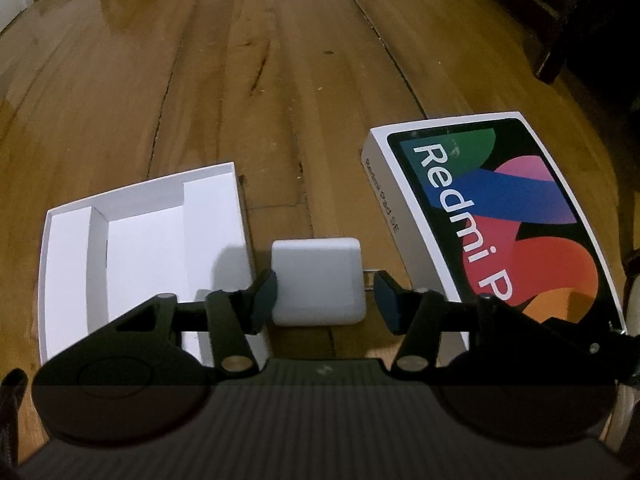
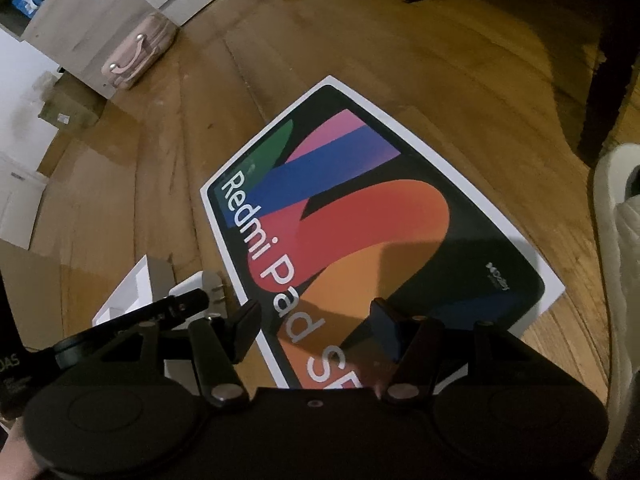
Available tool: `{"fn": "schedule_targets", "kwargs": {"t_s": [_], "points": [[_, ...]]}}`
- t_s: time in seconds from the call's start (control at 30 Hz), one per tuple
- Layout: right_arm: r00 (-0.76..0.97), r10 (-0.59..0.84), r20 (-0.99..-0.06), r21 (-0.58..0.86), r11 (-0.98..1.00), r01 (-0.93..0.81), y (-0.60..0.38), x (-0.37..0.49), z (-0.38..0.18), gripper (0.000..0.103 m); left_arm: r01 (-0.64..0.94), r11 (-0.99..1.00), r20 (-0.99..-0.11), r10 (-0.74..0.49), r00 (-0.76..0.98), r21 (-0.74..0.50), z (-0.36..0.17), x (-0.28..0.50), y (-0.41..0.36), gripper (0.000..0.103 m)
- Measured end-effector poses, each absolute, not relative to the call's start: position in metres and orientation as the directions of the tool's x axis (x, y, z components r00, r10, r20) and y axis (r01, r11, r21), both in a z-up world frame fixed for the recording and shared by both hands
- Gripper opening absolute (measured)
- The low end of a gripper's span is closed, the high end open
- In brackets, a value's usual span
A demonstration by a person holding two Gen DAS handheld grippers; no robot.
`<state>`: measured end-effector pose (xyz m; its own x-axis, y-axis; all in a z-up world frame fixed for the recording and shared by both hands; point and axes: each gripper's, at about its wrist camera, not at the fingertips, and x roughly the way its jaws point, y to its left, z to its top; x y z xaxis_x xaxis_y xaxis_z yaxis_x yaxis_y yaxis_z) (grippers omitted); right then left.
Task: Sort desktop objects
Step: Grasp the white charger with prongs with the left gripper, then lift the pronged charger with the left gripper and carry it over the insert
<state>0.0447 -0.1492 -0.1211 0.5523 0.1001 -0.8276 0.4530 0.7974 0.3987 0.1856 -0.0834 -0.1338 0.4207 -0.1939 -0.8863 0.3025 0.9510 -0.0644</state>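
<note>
A white charger (image 1: 316, 264) lies on the wooden floor between an open white box tray (image 1: 144, 248) and a Redmi Pad SE box (image 1: 500, 208). My left gripper (image 1: 325, 282) is shut on the charger: one pad lies against its left side, the other stands at the metal prongs (image 1: 370, 271) on its right. In the right wrist view my right gripper (image 2: 316, 332) hangs open just above the near end of the Redmi box (image 2: 380, 220), with nothing between its fingers. The left gripper (image 2: 176, 308), the charger (image 2: 188, 290) and a corner of the tray (image 2: 132, 292) show at lower left there.
Bare wooden floor (image 1: 280, 80) stretches ahead of the boxes. A dark furniture leg (image 2: 608, 100) and a white shoe (image 2: 616, 208) stand right of the Redmi box. Far back left are a pink suitcase (image 2: 138, 54) and a cardboard box (image 2: 68, 112).
</note>
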Motion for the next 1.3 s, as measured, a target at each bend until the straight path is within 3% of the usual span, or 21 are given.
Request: {"fn": "schedule_targets", "kwargs": {"t_s": [0.07,0.17,0.33,0.4,0.47,0.7,1.2,1.3], "points": [[0.554,0.095,-0.827,0.395,0.800,0.452,-0.148,0.044,-0.118,0.066,0.302,0.949,-0.894,-0.214,0.393,-0.094,-0.132,0.189,-0.083,0.024],[0.563,0.107,-0.820,0.407,0.800,0.441,-0.146,0.043,-0.117,0.066,0.289,0.949,-0.883,-0.238,0.403,-0.124,-0.128,0.191,-0.082,0.024],[0.562,0.105,-0.821,0.405,0.800,0.442,-0.145,0.044,-0.116,0.066,0.277,0.952,-0.879,-0.239,0.413,-0.129,-0.129,0.193,-0.080,0.037],[0.562,0.108,-0.820,0.410,0.796,0.446,-0.146,0.043,-0.116,0.066,0.267,0.957,-0.880,-0.219,0.422,-0.110,-0.131,0.194,-0.079,0.050],[0.559,0.109,-0.822,0.410,0.795,0.448,-0.146,0.044,-0.117,0.066,0.274,0.957,-0.884,-0.210,0.418,-0.097,-0.134,0.194,-0.079,0.052],[0.559,0.124,-0.820,0.420,0.793,0.441,-0.146,0.044,-0.121,0.066,0.300,0.951,-0.896,-0.201,0.395,-0.081,-0.141,0.198,-0.084,0.056],[0.554,0.108,-0.825,0.409,0.790,0.456,-0.147,0.043,-0.119,0.066,0.306,0.947,-0.887,-0.219,0.407,-0.093,-0.144,0.180,-0.089,0.053],[0.554,0.101,-0.827,0.407,0.787,0.464,-0.146,0.044,-0.120,0.066,0.285,0.952,-0.895,-0.223,0.387,-0.114,-0.147,0.179,-0.087,0.059]]}}
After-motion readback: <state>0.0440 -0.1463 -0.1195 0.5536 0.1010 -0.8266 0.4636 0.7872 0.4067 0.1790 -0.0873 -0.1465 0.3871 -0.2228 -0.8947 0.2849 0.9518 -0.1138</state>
